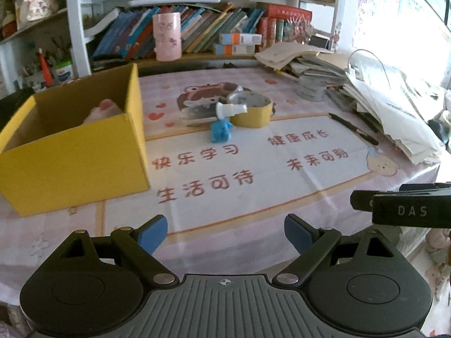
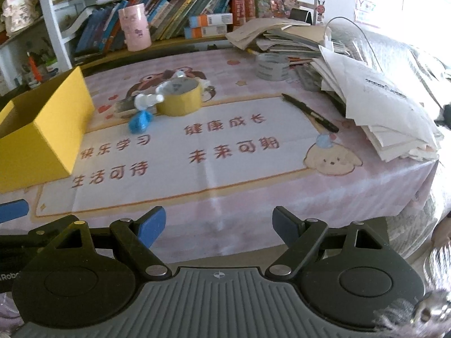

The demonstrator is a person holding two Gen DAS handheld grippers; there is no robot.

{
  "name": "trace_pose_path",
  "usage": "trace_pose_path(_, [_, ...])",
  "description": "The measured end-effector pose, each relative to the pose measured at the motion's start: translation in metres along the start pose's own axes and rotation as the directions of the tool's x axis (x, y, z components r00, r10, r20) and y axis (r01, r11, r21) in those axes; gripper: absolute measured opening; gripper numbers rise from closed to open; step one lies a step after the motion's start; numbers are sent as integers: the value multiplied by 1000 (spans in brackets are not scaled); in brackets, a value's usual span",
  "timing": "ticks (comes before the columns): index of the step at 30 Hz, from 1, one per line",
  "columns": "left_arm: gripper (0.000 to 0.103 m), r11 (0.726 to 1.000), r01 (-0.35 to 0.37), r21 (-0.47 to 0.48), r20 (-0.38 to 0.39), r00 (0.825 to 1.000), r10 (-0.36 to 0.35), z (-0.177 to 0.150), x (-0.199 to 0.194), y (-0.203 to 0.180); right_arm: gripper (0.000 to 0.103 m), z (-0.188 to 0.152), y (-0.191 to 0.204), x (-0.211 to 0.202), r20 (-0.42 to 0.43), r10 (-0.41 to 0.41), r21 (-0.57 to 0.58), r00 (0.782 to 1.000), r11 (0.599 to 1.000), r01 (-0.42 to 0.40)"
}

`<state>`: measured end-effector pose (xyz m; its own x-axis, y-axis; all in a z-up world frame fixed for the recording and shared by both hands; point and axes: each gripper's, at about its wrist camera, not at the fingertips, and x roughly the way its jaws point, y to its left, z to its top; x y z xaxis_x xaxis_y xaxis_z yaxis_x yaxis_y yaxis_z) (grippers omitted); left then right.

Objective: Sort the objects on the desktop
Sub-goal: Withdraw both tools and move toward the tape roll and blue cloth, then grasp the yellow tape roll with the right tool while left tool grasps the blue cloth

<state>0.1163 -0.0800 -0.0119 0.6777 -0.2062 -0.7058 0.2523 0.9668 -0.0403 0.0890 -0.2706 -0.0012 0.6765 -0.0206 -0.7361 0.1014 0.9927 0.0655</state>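
A yellow cardboard box (image 1: 76, 152) (image 2: 42, 129) stands open at the left of the desk with a pink soft thing (image 1: 103, 111) inside. At mid-desk lies a cluster: a yellow tape roll (image 1: 252, 111) (image 2: 180, 98), a small white spray bottle (image 1: 229, 109) (image 2: 148, 100), a blue crumpled object (image 1: 221, 132) (image 2: 140, 121) and a flat grey item (image 1: 197, 114). A black pen (image 1: 353, 129) (image 2: 310, 112) lies to the right. My left gripper (image 1: 225, 233) and right gripper (image 2: 218, 225) hover open and empty over the near desk edge.
A messy stack of papers and books (image 1: 380, 98) (image 2: 366, 90) fills the right side, with a grey tape roll (image 2: 272, 66) beside it. Behind the desk a bookshelf holds a pink cup (image 1: 167, 36) (image 2: 134, 26). The pink printed tablecloth (image 2: 225, 146) covers the desk.
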Motion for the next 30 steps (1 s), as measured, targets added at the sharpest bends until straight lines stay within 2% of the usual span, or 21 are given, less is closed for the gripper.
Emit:
trace_pose_path(7, [92,1000,13,8,-5,1000,-13,21,29,-24,81,23,-31,20,0,-13,11,1000,1000,13])
trace_pose_path(14, [92,1000,-9,3,-11,1000,9,38,49,-40,81,45,-52,40,-9,3,5,1000,1000,-3])
trace_pose_path(20, [91,997,-76,1,-22,997,76,48,64,-48,81,60,-58,60,-28,51,-16,998,999,-51])
trace_pose_path(26, [91,990,-140,4,7,990,140,63,79,-54,81,78,-55,86,-54,105,-34,993,994,-107])
trace_pose_path(30, [85,984,-177,-16,4,984,177,72,90,-48,81,93,-47,100,-40,143,-69,989,987,-146])
